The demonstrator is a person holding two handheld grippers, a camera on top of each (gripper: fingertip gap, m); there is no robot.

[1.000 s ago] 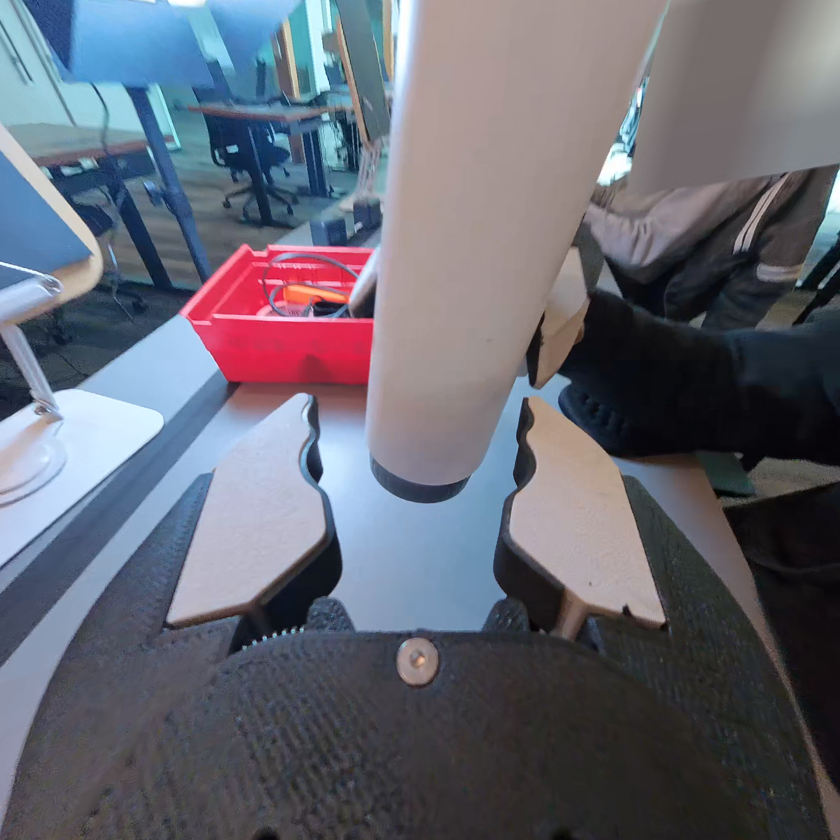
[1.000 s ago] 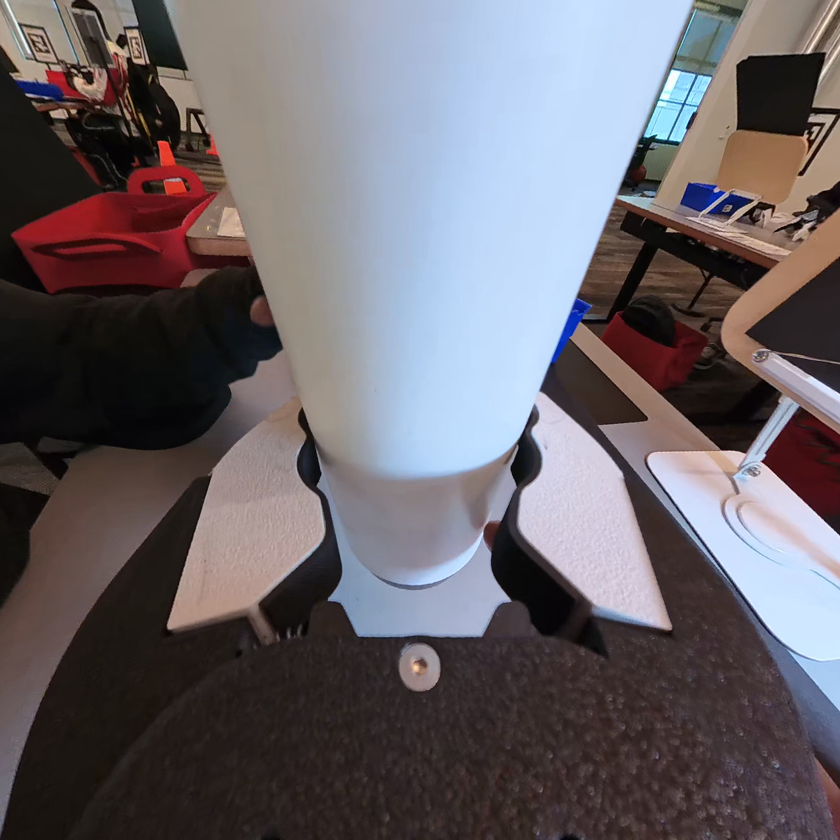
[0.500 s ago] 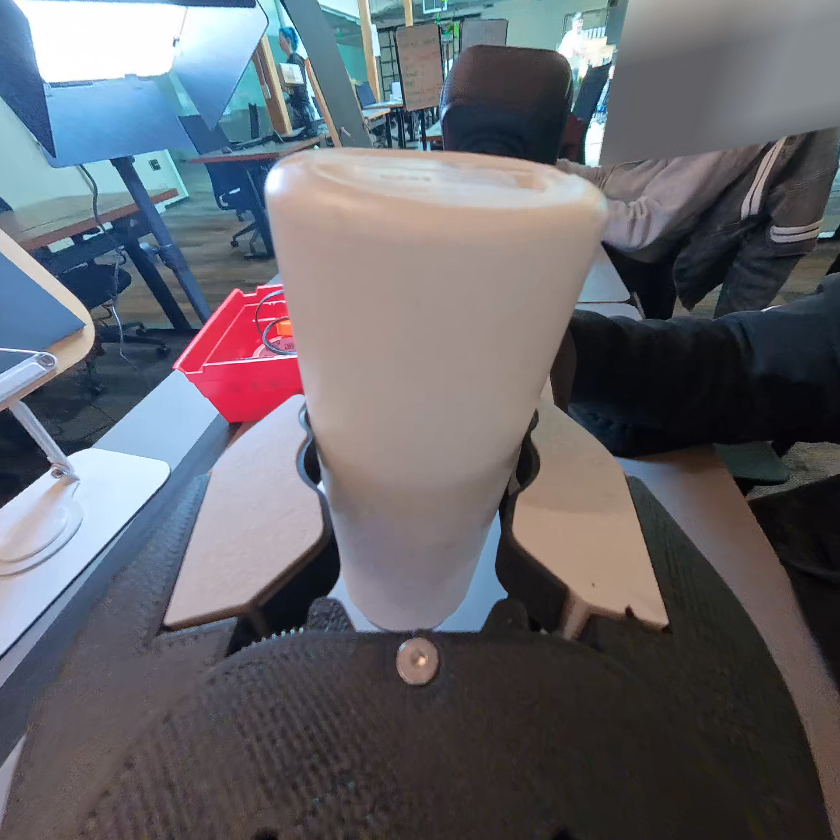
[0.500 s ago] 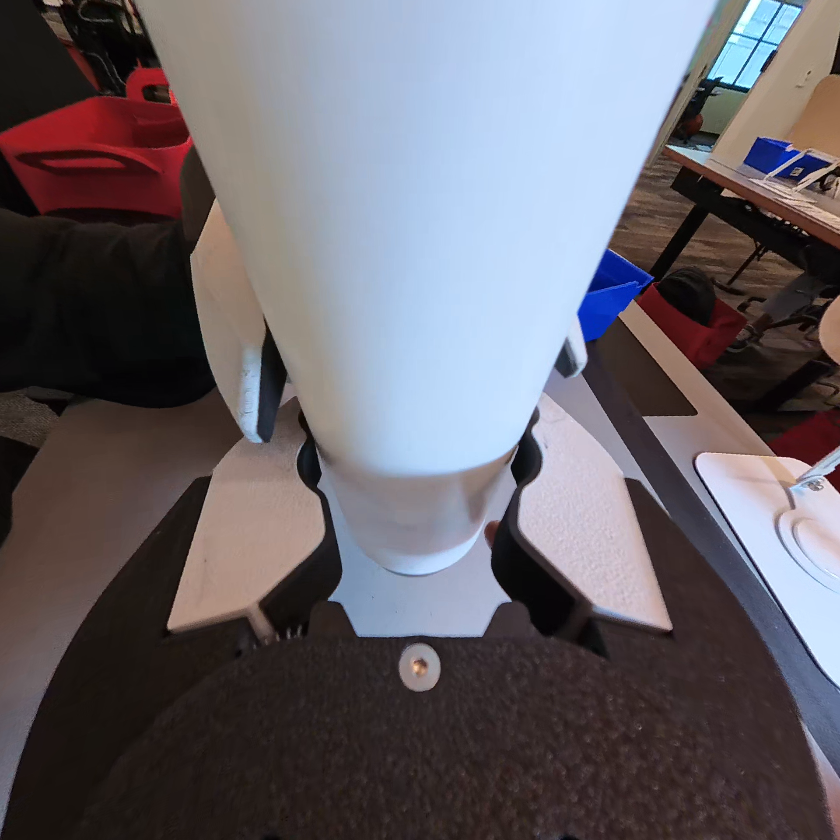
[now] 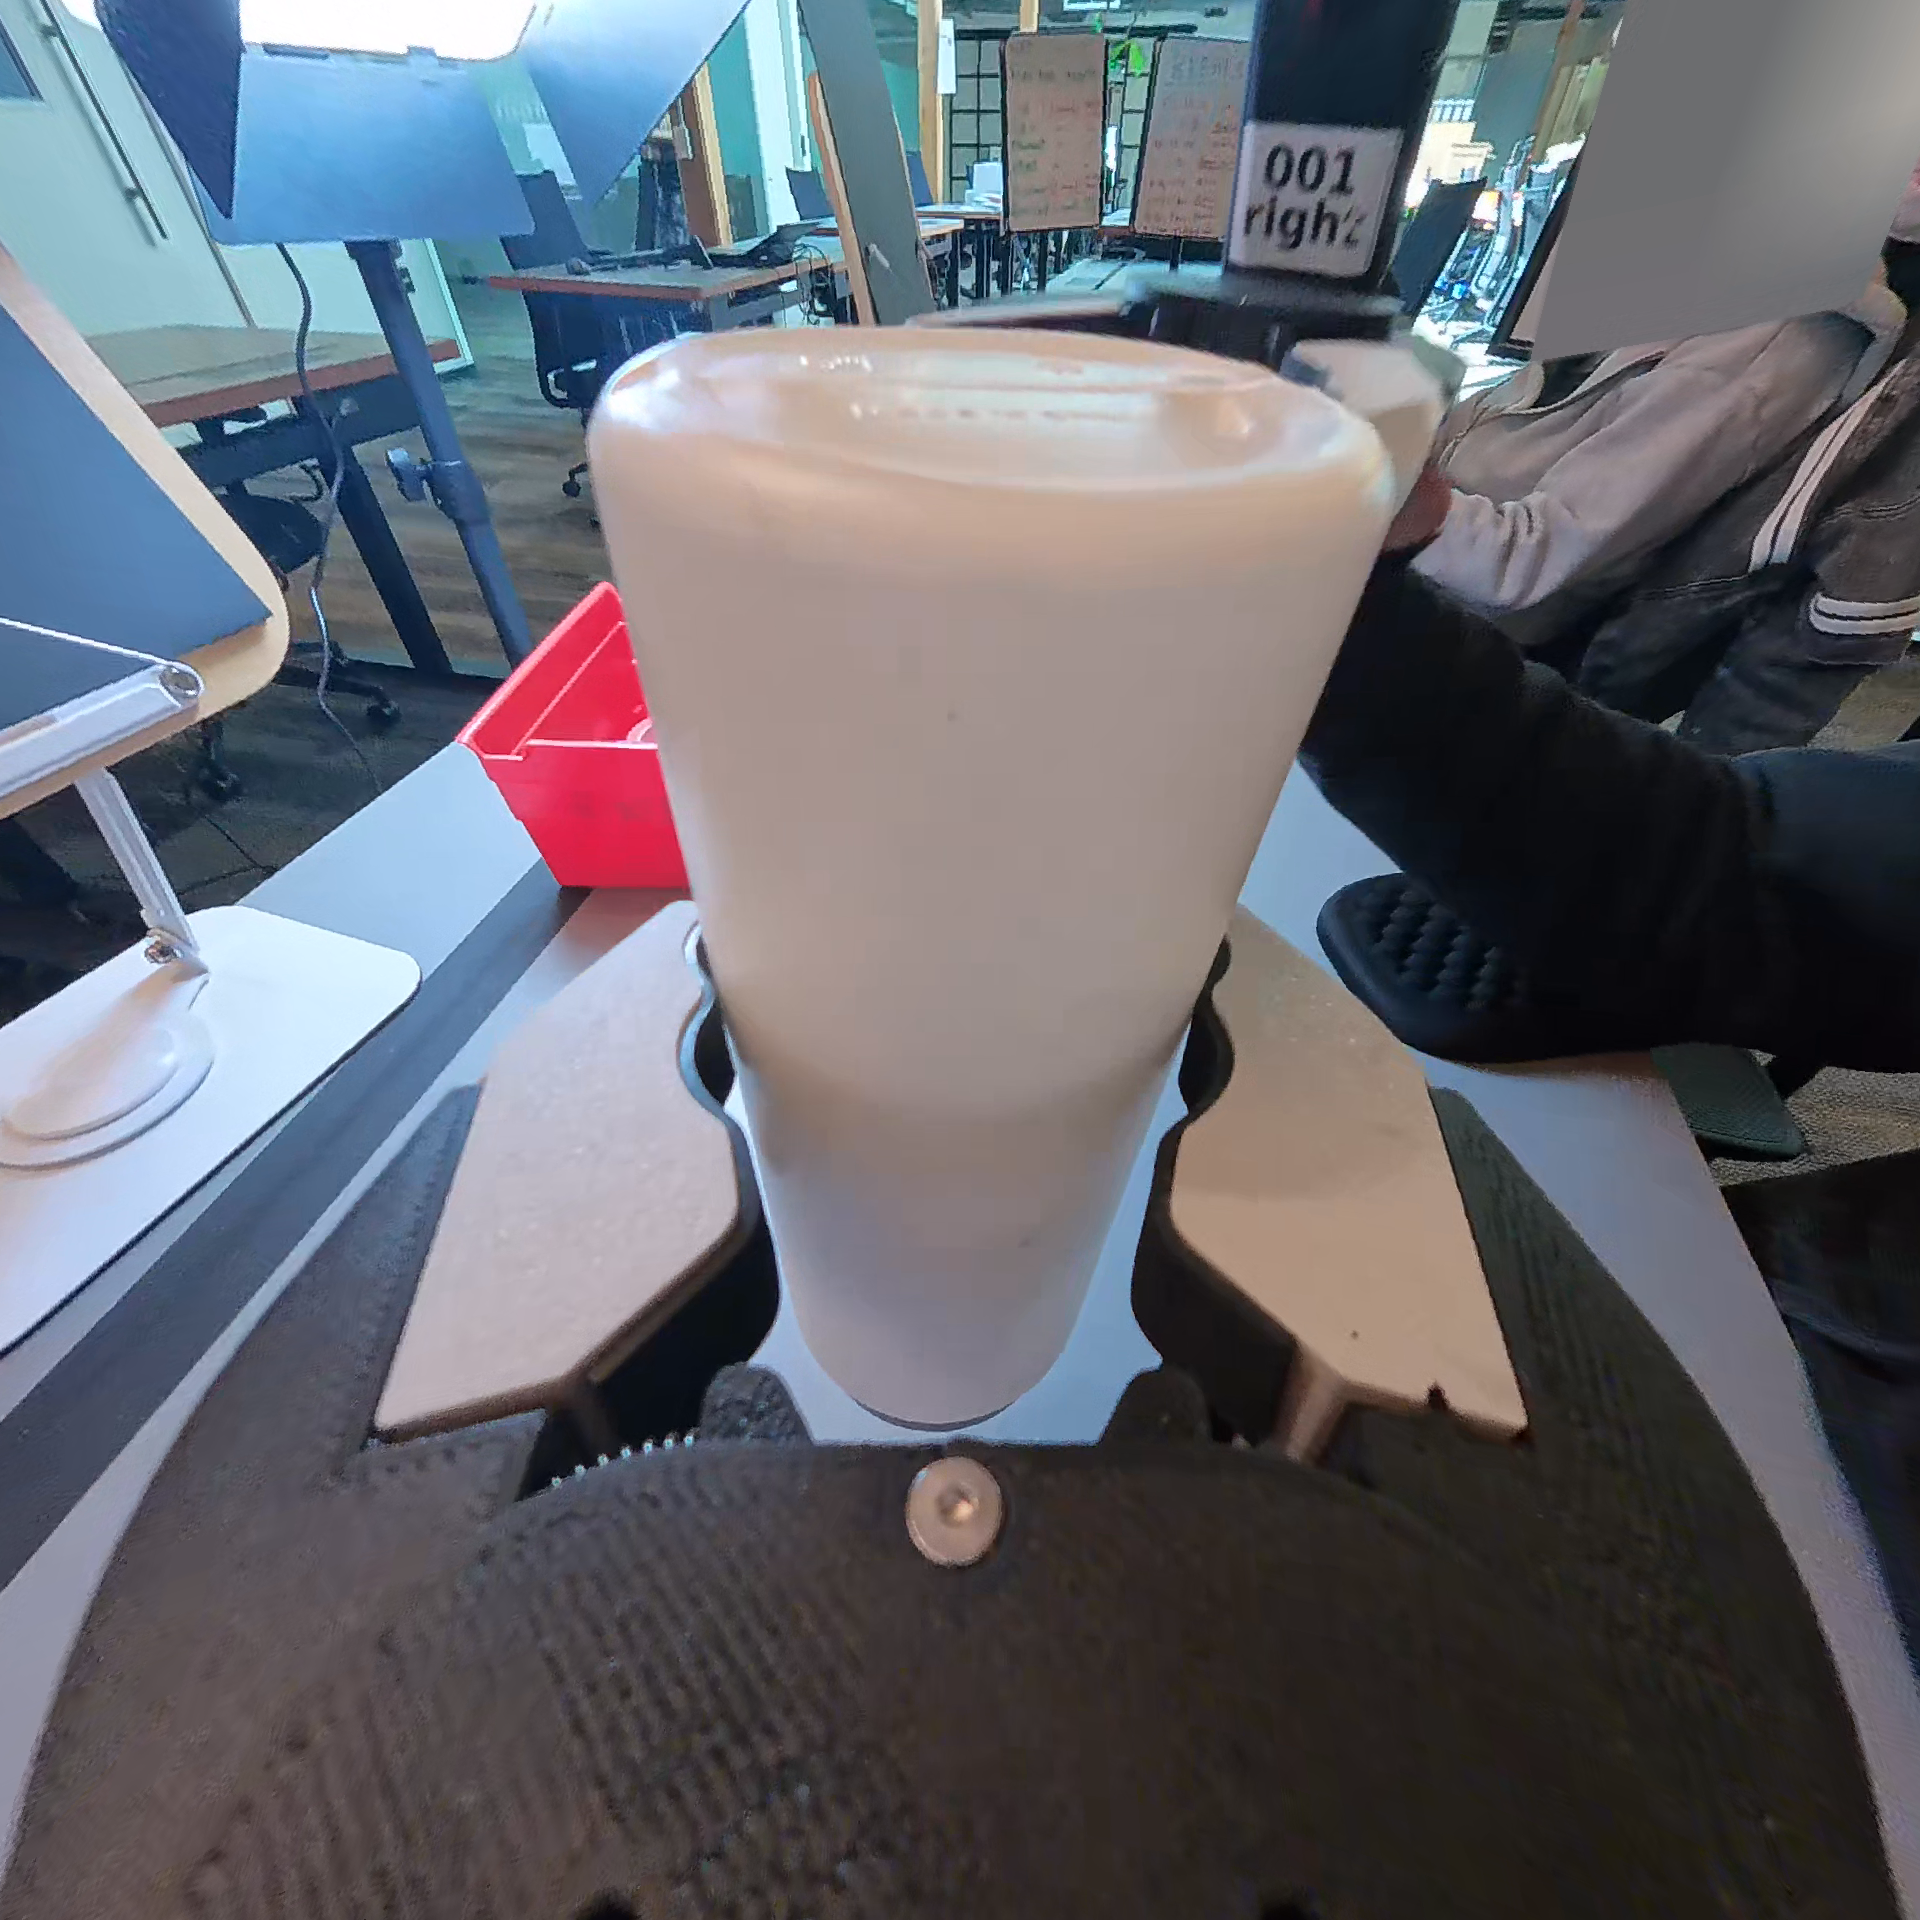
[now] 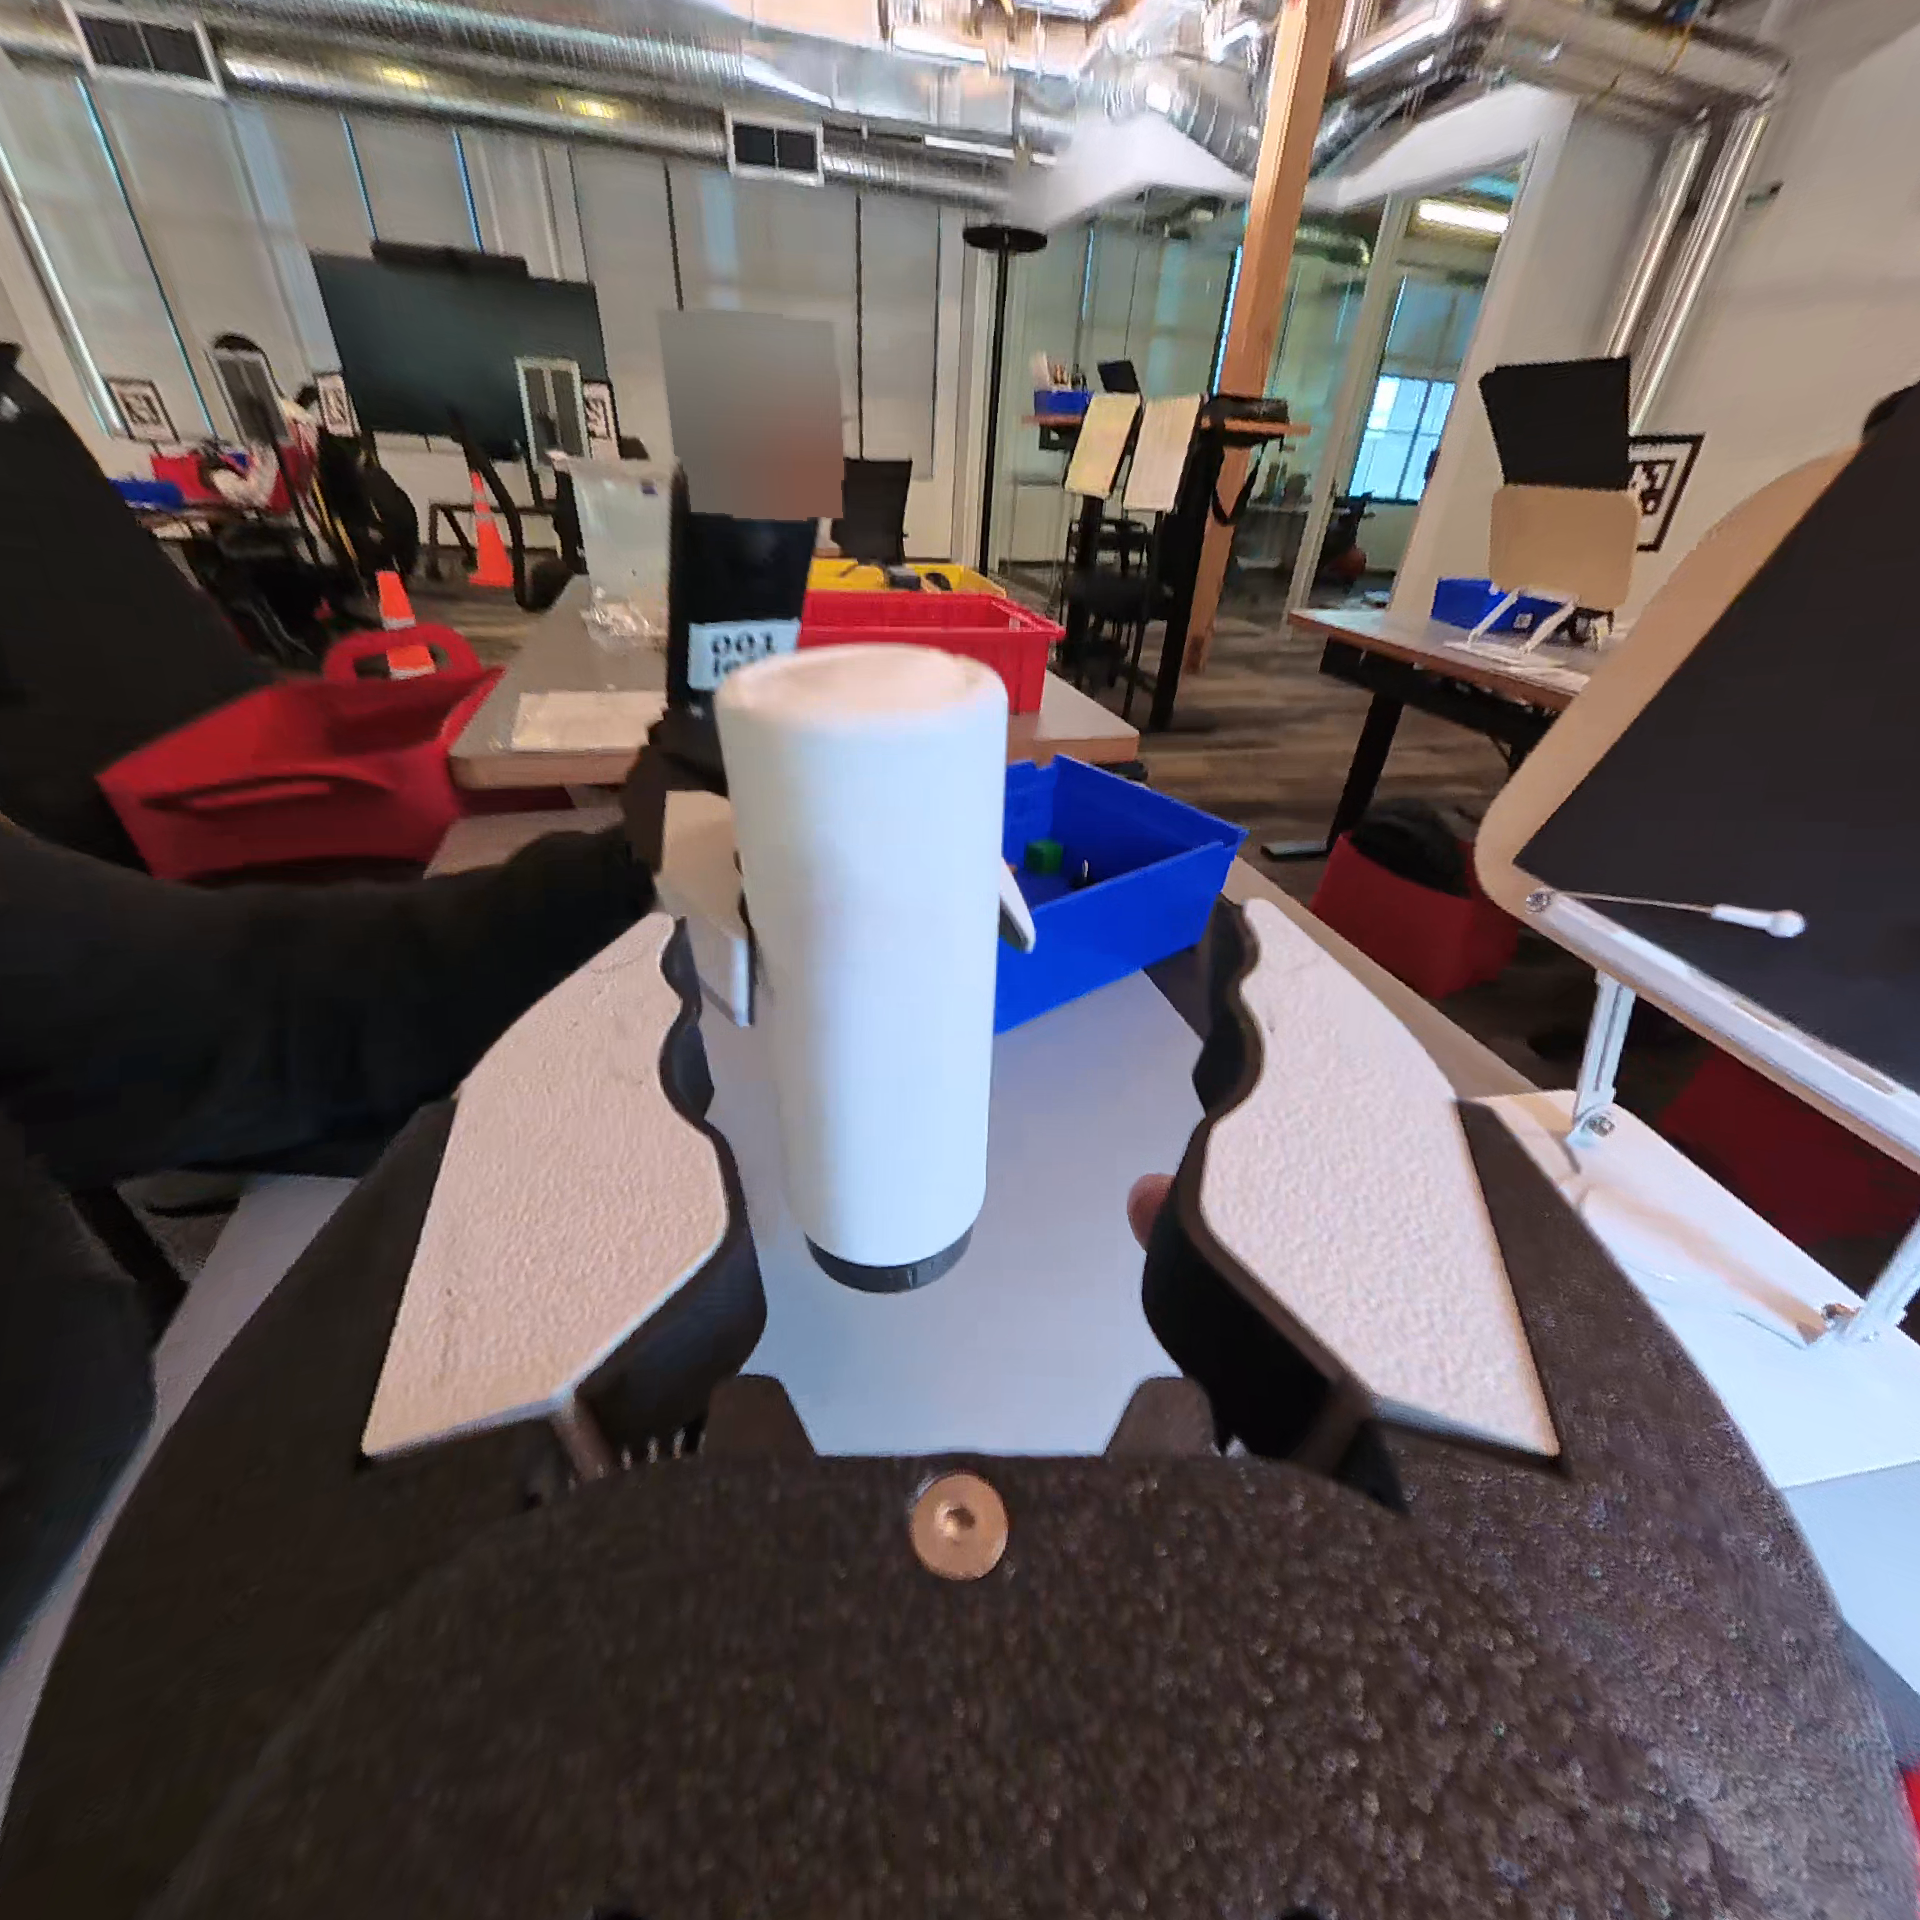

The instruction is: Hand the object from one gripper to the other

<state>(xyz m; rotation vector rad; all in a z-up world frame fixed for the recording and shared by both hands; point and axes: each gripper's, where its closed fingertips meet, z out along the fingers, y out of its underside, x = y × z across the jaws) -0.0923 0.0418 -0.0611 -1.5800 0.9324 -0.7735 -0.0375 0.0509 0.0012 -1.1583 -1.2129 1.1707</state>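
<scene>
clamping the white bottle (image 5: 977, 831) between both pads, the left gripper (image 5: 961, 1122) holds it upright above the grey table (image 6: 1081, 1081); the dark cap (image 6: 885, 1270) points down. right gripper (image 6: 956, 1101) stands with jaws apart, the bottle in the gap but clear of both. red bin (image 5: 582, 790) is half hidden behind the bottle; blue bin (image 6: 1122, 883) contents hard to make out.

Ahead of my right gripper I see an open office: a wooden post (image 6: 1260, 301), silver ceiling ducts (image 6: 623, 73), a dark wall screen (image 6: 457, 348), and desks (image 6: 1455, 649) on dark flooring.
</scene>
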